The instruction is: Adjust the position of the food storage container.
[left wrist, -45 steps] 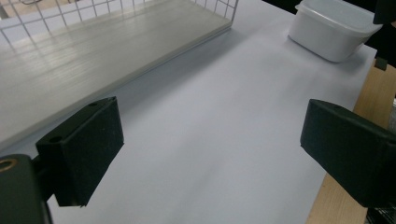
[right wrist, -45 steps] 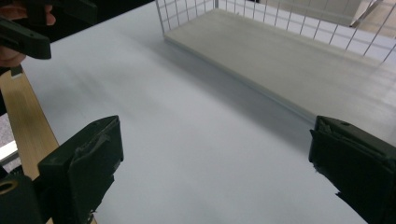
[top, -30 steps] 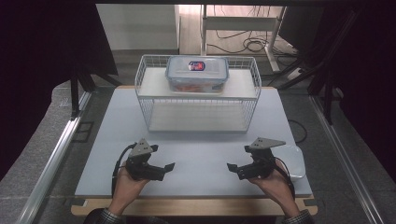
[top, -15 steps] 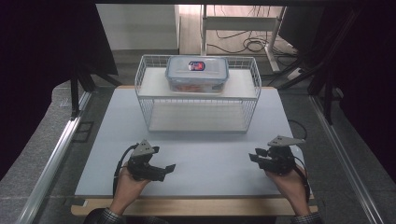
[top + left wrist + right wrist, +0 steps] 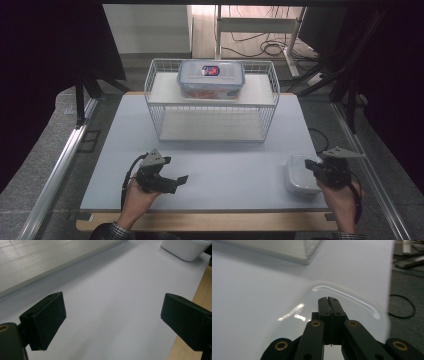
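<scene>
Tabletop (image 5: 225,165) is a pale lavender-white sheet on a wooden board whose light edge shows along the near side; grey floor around it, metal rail at left, dark curtains both sides, cables on the wood floor at the back. White wire basket (image 5: 212,102) sits at the far middle of the sheet, with a clear lidded container (image 5: 211,78) on top holding something reddish. White shallow lidded tub (image 5: 300,173) lies near the right edge of the sheet. Right gripper (image 5: 328,299) over the tub lid, jaws pressed together with nothing seen between them; contact with the lid cannot be told. Left gripper (image 5: 172,181) near the front left, jaws wide apart over bare sheet, empty.
</scene>
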Available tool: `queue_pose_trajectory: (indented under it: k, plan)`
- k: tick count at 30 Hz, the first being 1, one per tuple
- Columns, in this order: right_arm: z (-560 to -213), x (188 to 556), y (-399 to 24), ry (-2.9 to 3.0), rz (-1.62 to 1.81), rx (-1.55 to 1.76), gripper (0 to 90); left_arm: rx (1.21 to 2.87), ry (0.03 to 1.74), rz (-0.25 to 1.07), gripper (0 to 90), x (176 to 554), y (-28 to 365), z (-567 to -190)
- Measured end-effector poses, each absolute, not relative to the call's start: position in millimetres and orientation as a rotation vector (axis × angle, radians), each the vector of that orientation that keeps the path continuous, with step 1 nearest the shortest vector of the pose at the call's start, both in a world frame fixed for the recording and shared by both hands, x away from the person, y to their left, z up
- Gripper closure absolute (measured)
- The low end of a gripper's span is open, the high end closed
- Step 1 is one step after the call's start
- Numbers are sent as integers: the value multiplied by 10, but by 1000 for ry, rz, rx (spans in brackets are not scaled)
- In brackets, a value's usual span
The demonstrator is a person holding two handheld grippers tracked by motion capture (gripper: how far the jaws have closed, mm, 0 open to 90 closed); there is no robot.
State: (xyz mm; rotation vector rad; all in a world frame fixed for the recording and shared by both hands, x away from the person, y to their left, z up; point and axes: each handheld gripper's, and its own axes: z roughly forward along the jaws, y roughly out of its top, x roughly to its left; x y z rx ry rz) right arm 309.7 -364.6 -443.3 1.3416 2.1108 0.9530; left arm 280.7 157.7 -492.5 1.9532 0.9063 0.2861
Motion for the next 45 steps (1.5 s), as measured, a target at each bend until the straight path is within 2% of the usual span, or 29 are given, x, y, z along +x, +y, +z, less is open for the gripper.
queue_pose_trajectory:
  k: [9, 16, 45]
  plan:
    - [-4451, 3085, -4023, 1997, 884, 1455, 896, 1951, 910, 282, 60, 2813, 1579, -4929]
    - [-4577, 3074, -4117, 2008, 827, 1503, 896, 1955, 913, 284, 61, 2814, 1579, -4932]
    - [-4645, 3114, -3410, 2194, 950, 1371, 896, 1976, 924, 287, 62, 2825, 1564, -4942]
